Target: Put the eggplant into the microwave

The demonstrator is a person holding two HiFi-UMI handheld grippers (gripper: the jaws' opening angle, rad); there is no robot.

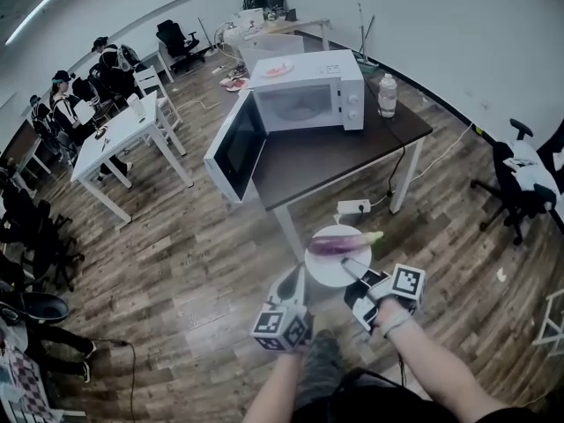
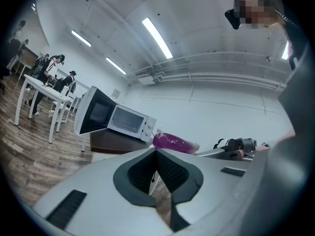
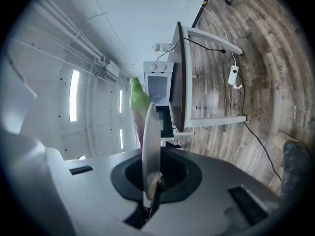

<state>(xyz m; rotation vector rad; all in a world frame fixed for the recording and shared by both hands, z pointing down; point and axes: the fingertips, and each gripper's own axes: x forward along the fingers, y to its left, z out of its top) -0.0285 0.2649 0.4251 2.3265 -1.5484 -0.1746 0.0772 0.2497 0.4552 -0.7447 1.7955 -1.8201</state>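
Note:
A purple eggplant with a green stem end lies on a white plate, carried above the wooden floor in front of the table. My right gripper is shut on the plate's near right rim; the right gripper view shows the plate edge-on between the pads, with the eggplant behind. My left gripper is shut with nothing seen between its pads, its tips by the plate's left rim. In its own view the left gripper sits below the eggplant. The white microwave stands on the dark table, door swung open.
A plastic bottle stands right of the microwave. A power strip with cable lies under the table. A black office chair is at the right. White tables and seated people are at the far left.

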